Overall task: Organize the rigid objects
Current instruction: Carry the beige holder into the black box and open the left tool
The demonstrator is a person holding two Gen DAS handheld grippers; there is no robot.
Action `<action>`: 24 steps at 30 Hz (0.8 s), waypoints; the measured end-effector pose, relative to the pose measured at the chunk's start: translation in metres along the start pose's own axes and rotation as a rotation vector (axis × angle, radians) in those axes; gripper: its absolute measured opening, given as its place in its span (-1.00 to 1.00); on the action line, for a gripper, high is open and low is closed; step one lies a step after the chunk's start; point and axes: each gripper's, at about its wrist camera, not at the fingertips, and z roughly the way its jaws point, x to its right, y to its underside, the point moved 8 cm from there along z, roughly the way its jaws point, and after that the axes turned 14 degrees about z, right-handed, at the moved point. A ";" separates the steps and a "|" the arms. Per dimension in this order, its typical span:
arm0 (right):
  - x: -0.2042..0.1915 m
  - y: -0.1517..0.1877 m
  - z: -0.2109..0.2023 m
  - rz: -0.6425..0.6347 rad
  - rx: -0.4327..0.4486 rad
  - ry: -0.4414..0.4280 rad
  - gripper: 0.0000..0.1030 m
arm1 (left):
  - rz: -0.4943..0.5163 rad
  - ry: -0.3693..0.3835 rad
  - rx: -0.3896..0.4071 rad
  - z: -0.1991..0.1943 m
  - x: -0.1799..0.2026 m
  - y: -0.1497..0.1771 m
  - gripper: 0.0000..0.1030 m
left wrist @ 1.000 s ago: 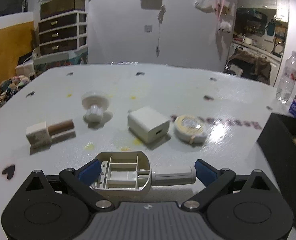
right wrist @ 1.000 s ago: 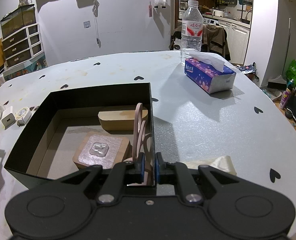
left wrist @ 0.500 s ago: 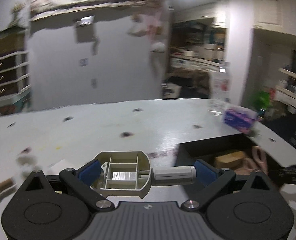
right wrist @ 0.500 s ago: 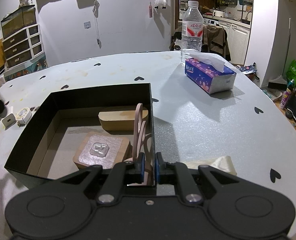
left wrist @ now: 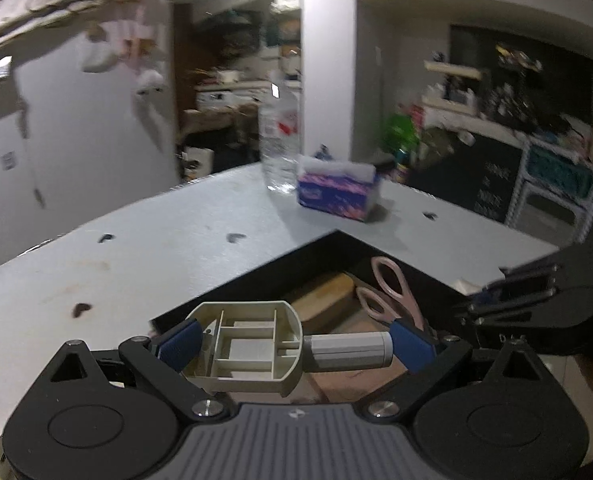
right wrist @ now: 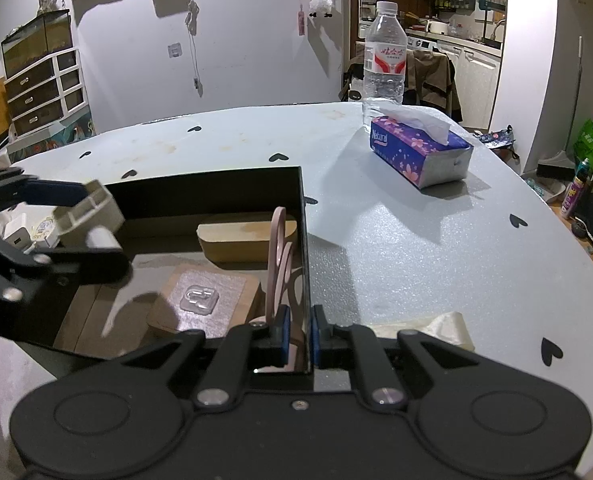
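My left gripper [left wrist: 294, 346] is shut on a beige plastic part with a grey cylinder stub [left wrist: 252, 350] and holds it above the near left corner of the black box [left wrist: 280, 264]. It also shows in the right wrist view [right wrist: 92, 210]. My right gripper [right wrist: 298, 330] is shut on the right wall of the black box [right wrist: 302, 248]. Inside the box lie pink scissors [right wrist: 278, 256], a wooden block [right wrist: 240, 236] and a brown card with a clear hook [right wrist: 204, 300].
A tissue box [right wrist: 420, 150] and a water bottle [right wrist: 384, 60] stand at the far right of the white table [right wrist: 416, 248]. A white charger [right wrist: 16, 236] and a tape roll [right wrist: 44, 228] lie left of the box. A cream ribbon [right wrist: 436, 328] lies by my right gripper.
My left gripper has swung right with the beige part, from over the loose items to above the black box. The right gripper has stayed clamped on the box wall.
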 end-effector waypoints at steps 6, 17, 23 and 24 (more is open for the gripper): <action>-0.002 -0.001 0.000 0.003 -0.001 0.001 -0.78 | 0.107 0.074 -0.055 0.021 -0.004 0.001 0.92; -0.002 -0.001 0.004 0.008 -0.008 0.003 -0.78 | 0.331 0.171 -0.179 0.040 -0.016 0.009 0.92; -0.002 -0.002 0.005 0.009 -0.009 0.008 -0.77 | 0.341 0.208 -0.177 0.045 -0.015 0.013 0.93; -0.003 -0.002 0.005 0.008 -0.009 0.009 -0.77 | 0.338 0.212 -0.173 0.045 -0.015 0.014 0.93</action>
